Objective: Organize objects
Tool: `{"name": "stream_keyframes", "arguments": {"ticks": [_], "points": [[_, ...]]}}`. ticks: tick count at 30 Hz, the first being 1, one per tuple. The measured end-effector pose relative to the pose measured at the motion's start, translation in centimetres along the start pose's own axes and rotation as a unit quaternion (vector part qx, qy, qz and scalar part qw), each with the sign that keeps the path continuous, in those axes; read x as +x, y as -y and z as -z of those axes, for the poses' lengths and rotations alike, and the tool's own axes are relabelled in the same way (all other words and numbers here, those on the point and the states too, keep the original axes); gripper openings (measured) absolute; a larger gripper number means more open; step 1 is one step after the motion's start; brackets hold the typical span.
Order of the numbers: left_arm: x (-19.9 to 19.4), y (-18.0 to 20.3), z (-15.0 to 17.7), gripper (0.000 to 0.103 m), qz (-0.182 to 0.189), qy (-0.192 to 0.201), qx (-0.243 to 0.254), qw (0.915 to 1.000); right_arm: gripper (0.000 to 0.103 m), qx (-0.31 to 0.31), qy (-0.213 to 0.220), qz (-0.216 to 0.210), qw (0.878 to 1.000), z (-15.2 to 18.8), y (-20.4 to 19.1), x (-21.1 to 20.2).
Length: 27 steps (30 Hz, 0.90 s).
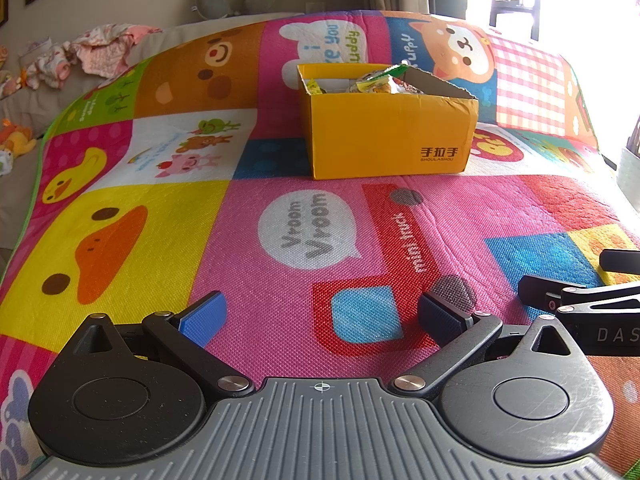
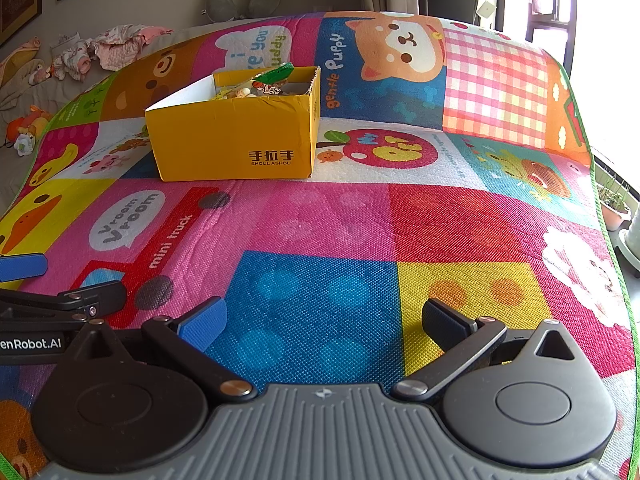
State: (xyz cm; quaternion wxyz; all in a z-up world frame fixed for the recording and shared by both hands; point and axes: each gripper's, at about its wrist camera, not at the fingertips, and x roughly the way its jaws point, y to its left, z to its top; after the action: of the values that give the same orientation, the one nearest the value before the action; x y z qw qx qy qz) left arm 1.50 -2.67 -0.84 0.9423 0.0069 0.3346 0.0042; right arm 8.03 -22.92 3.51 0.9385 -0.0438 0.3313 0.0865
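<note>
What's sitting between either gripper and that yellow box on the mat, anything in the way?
Nothing visible. Only bare play mat lies between the open left gripper and the yellow box, and likewise ahead of the open right gripper. The box stands ahead and to the right gripper's left.

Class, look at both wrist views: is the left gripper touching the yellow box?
Apart. In the left wrist view the left gripper is open, and a wide stretch of bare play mat lies between its fingers and the yellow box.
</note>
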Motion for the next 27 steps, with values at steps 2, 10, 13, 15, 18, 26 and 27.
{"name": "stream_keyframes", "arguments": {"ticks": [2, 10, 13, 15, 18, 26, 27], "points": [[0.01, -0.03, 0.01, 0.103, 0.0, 0.0, 0.0, 1.0, 0.103, 0.0, 0.0, 0.0, 1.0, 0.0, 0.0, 0.01], [-0.03, -0.15, 0.02, 0.103, 0.0, 0.0, 0.0, 1.0, 0.103, 0.0, 0.0, 0.0, 1.0, 0.01, 0.0, -0.01], [0.01, -0.38, -0.02, 0.103, 0.004, 0.0, -0.002, 1.0, 0.103, 0.0, 0.0, 0.0, 1.0, 0.01, 0.0, 0.0], [0.0, -0.44, -0.03, 0.103, 0.006, 0.0, -0.001, 1.0, 0.103, 0.0, 0.0, 0.0, 1.0, 0.01, 0.0, -0.01], [0.0, -0.38, -0.03, 0.103, 0.006, 0.0, 0.0, 1.0, 0.103, 0.0, 0.0, 0.0, 1.0, 0.02, -0.01, -0.01], [0.0, 0.03, -0.09, 0.103, -0.002, 0.0, 0.006, 1.0, 0.103, 0.0, 0.0, 0.0, 1.0, 0.02, 0.0, -0.02], [-0.03, 0.09, -0.08, 0.103, -0.004, 0.001, 0.007, 1.0, 0.103, 0.0, 0.0, 0.0, 1.0, 0.02, -0.02, -0.01]]}}
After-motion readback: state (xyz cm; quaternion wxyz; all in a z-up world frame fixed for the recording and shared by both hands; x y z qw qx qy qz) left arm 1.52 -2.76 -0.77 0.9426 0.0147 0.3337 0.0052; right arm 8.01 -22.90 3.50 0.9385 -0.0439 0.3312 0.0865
